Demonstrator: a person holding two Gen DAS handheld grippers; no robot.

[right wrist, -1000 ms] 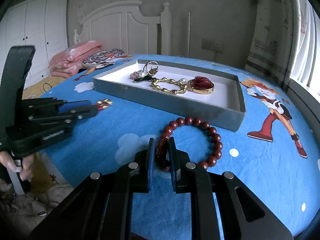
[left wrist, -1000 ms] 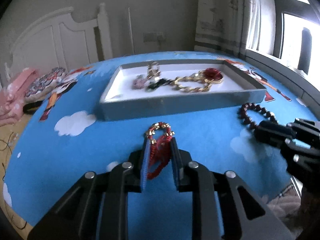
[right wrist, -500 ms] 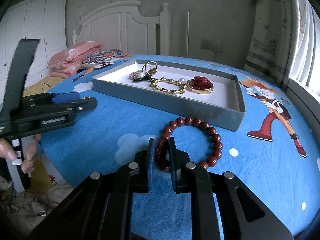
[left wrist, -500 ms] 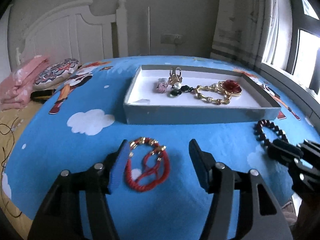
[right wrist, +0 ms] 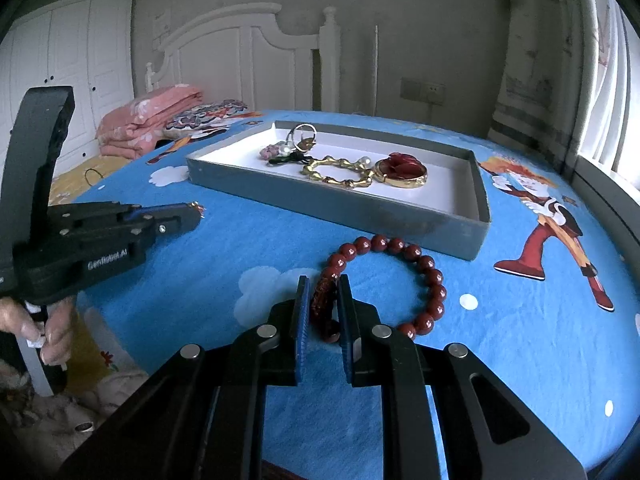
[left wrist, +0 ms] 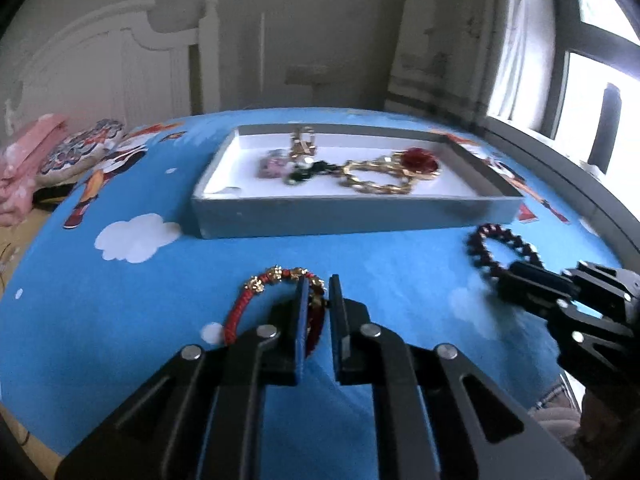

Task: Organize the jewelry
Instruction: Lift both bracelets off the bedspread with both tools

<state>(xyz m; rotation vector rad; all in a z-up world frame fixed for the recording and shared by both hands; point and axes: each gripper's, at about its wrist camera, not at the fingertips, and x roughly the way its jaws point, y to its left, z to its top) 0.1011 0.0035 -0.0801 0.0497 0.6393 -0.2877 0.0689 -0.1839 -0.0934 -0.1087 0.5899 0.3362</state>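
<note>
Grey tray (right wrist: 440,222) holds gold chain bracelet (right wrist: 340,170), red brooch (right wrist: 402,170).

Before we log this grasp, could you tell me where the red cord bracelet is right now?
In the left wrist view, the red cord bracelet lies on the blue bedsheet in front of the grey tray, its right side pinched in the left gripper.

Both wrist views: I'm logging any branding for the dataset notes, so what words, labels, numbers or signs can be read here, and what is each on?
"Genrobot.AI": white lettering on the black body of the left gripper, seen in the right wrist view; the small letters are slightly soft.
No other text: the tray, the blue cartoon bedsheet, the beaded bracelet and the red cord bracelet carry no readable words or numbers.
</note>
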